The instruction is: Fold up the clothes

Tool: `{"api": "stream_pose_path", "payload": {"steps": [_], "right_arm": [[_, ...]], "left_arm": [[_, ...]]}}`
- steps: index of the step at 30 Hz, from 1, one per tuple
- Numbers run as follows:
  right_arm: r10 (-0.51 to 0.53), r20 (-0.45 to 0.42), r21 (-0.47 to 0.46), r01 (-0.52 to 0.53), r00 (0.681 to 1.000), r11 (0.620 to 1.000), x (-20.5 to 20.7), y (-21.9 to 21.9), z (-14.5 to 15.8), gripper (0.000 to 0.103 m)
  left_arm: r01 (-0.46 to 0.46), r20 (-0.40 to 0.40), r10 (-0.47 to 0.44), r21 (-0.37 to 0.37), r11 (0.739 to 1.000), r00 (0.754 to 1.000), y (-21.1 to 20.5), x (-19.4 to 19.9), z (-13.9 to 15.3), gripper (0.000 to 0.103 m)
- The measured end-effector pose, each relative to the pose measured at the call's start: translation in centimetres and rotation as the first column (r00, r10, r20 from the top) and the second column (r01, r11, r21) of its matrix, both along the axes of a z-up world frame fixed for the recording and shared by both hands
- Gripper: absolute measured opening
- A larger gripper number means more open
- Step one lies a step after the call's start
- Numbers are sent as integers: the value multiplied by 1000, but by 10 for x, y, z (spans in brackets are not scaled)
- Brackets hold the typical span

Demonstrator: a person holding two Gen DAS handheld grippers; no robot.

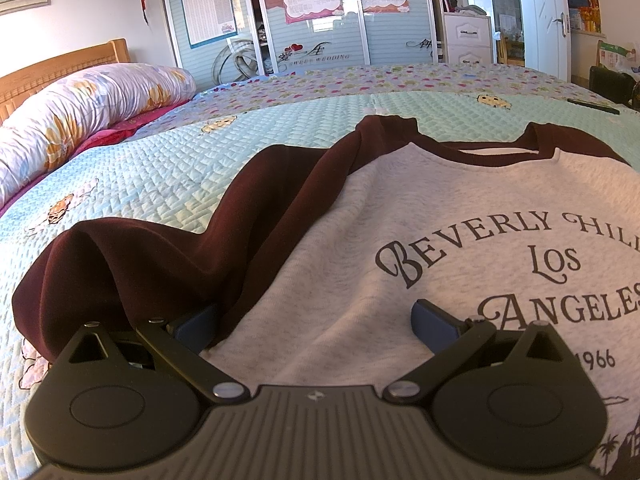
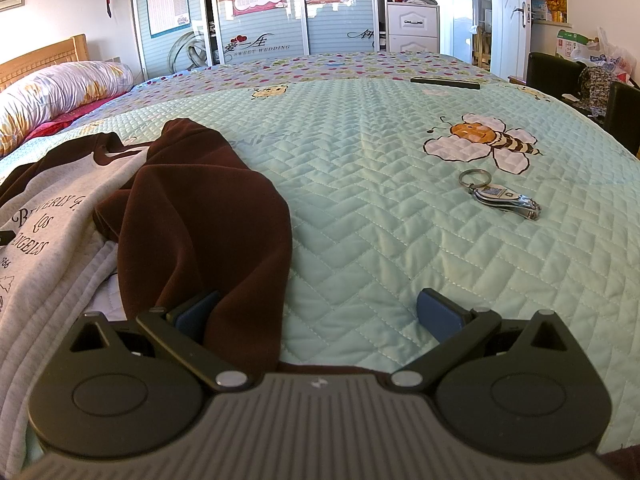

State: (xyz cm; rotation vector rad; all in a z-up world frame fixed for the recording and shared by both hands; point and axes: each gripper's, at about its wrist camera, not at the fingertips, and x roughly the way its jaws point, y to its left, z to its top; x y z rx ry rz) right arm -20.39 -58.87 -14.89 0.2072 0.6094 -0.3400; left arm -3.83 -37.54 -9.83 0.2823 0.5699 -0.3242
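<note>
A: What is the cloth like?

B: One sweatshirt (image 1: 360,216), soft heather-grey fleece with maroon raglan sleeves and black curly lettering, spread on the quilted mint bedspread (image 2: 380,208) in the lower half of both frames. Its print is cut off at the right edge of the left view.

A: And the claws?

B: Two. The left claw (image 1: 316,326) is spread wide, its left blue pad tucked under a maroon sleeve fold (image 1: 168,264), the right pad over the grey front. The right claw (image 2: 320,320) is also released; the other maroon sleeve (image 2: 208,220) lies rumpled over its left pad.

A: Anything else?

B: One metal nail clipper on a ring (image 2: 500,196), centre right, and one dark flat bar (image 2: 444,82) farther up, too small to identify.
</note>
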Motion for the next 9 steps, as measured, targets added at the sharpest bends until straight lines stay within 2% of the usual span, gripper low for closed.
{"api": "stream_pose_path", "payload": {"steps": [9], "right_arm": [[0, 0, 0, 0, 1000, 1000, 0, 0, 0, 103]], "left_arm": [[14, 36, -15, 36, 999, 999, -2, -5, -2, 103]]}}
